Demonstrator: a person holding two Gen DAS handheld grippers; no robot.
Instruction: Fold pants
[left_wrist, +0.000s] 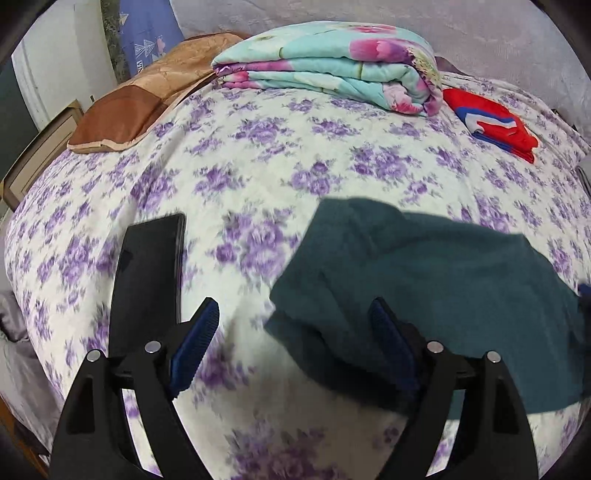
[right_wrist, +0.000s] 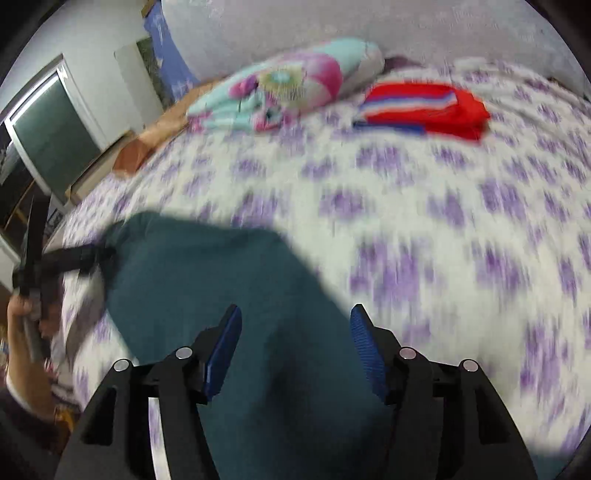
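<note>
Blue ribbed pads (left_wrist: 197, 345) of the left gripper (left_wrist: 295, 343) stand wide apart above a flowered bed sheet (left_wrist: 258, 155), nothing between them, while the dark teal pants (left_wrist: 424, 273) lie just beside and partly under the finger at 4 o'clock. A flat black object (left_wrist: 151, 266) rests on the sheet at 9 o'clock of the jaws; what it is cannot be told. Farther out, at 12 o'clock, a folded floral quilt (left_wrist: 328, 66) sits at the far edge of the bed, a brown pillow (left_wrist: 129, 114) at 10 o'clock and a folded red, white and blue garment (left_wrist: 495, 122) at 2 o'clock.

On the right wrist camera, heavily blurred, the right gripper (right_wrist: 295, 350) also has its jaws apart, held over the pants (right_wrist: 221, 295), whose cloth spreads beneath and between the blue pads (right_wrist: 223, 354) without being pinched. At 9 o'clock the left gripper (right_wrist: 66, 258) meets the cloth's far edge, with the person's left hand (right_wrist: 22, 314) on its handle. The quilt (right_wrist: 280, 81) and the red garment (right_wrist: 424, 107) lie at 12 and 1 o'clock.
</note>
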